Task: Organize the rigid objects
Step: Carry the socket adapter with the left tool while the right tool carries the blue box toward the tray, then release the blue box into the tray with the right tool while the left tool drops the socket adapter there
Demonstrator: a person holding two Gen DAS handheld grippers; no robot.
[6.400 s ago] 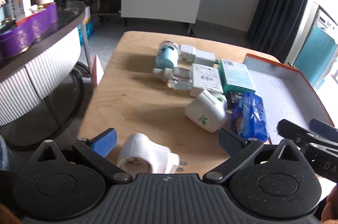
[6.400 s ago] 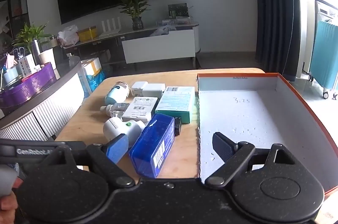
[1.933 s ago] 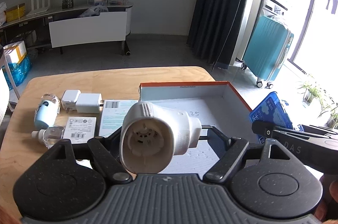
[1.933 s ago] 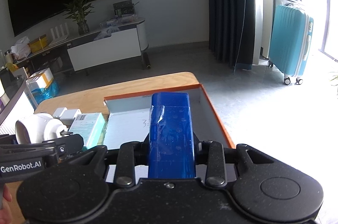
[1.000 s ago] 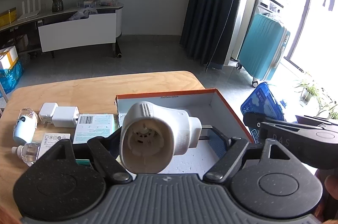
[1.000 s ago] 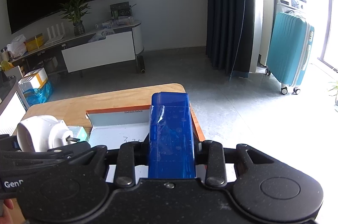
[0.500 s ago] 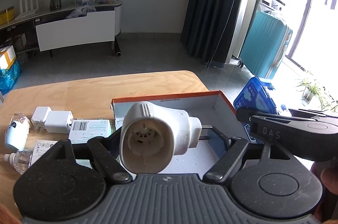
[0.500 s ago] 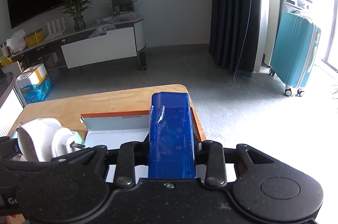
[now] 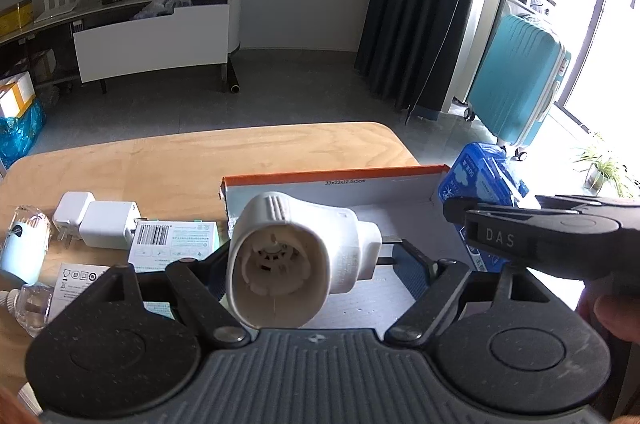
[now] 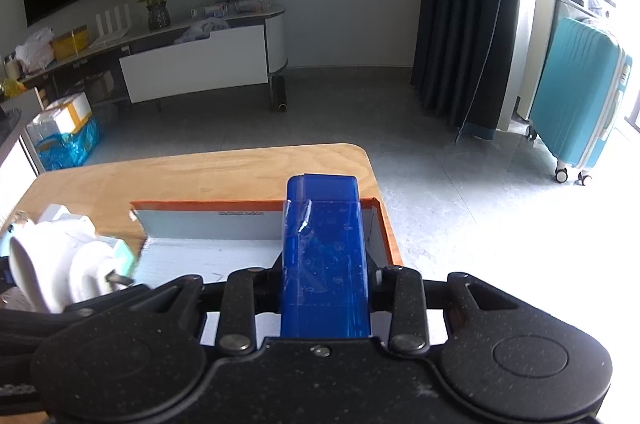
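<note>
White adapter clamped in left tongs; blue pack clamped in right tongs, above box.

A white plug adapter hung clamped in the left gripper, round socket end toward the camera, prongs pointing over the orange-rimmed box. A blue plastic-wrapped pack (long side pointing away) sat gripped in the right gripper above the box's right end.
</note>
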